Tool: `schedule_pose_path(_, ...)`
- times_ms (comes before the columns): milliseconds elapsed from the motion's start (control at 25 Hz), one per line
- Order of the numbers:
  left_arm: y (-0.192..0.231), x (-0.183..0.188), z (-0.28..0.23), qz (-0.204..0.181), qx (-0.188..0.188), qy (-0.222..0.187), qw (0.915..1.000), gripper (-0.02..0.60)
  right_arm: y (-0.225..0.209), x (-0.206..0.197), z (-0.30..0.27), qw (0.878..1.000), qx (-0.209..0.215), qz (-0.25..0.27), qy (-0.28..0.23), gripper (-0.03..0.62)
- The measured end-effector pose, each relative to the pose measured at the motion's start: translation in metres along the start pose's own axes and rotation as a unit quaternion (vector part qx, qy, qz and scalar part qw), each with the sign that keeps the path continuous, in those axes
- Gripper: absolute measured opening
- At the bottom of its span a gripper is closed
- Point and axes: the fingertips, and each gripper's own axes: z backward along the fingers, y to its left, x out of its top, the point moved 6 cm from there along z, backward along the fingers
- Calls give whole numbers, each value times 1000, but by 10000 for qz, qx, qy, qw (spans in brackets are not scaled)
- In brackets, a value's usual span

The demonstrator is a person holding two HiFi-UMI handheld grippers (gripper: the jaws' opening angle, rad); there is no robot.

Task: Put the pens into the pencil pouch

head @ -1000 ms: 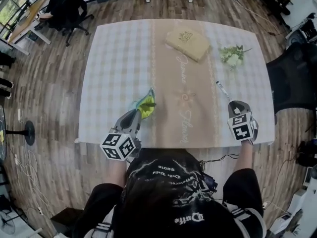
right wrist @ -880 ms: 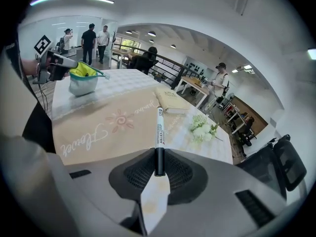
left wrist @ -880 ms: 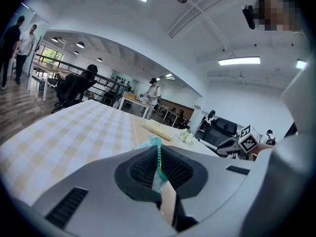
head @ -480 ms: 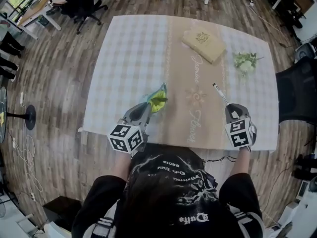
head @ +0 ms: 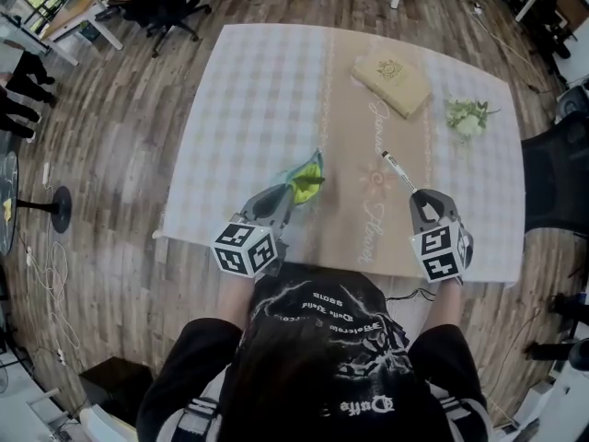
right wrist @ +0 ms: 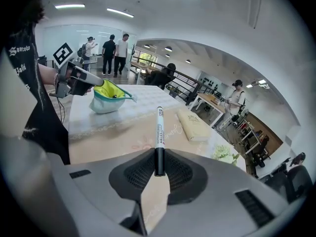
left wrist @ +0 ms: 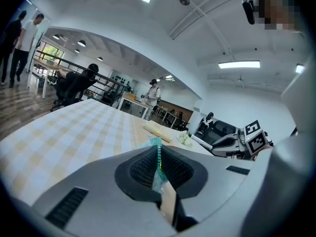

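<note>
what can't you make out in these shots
Inside of the pencil pouch: the right gripper view shows only its yellow-lined mouth from the side, and in the head view it is too small.
Most of the pencil pouch, left gripper view: hidden behind the left gripper's shut jaws.
Rear end of the pen: buried between the right gripper's jaws.
Print on the pen: too small to read.

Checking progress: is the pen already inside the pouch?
No, the right gripper clamps the pen, apart from the pouch held by the left gripper.
</note>
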Motion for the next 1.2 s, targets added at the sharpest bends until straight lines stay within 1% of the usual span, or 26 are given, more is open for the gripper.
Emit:
schedule_pose_path(120,1,0,1,27,-13,-3,10000,35,12,17,1,9997,61,169,-179,69)
schedule_pose_path(320,0,-1,3,29,-6,18,10000,35,34,39,1,9970,334,558,-415,69)
schedule_pose_path(520,2,-1,1,265,18,-7,9996,35,49,52,-3,9937,607,772,-546,69)
schedule_pose_path(600,2,0,-1,261,60,15,9996,35,54,59,-5,9912,760,915,-580,69)
schedule_pose_path(720,2,3,-5,239,63,50,9997,35,62,68,-8,9866,989,1155,-594,69)
schedule_pose_path(880,-3,-3,4,208,58,49,9998,35,85,69,-6,9798,1266,1446,-553,69)
schedule_pose_path(1200,-6,-5,8,171,68,76,9998,35,104,74,-12,9672,1637,1901,-394,69)
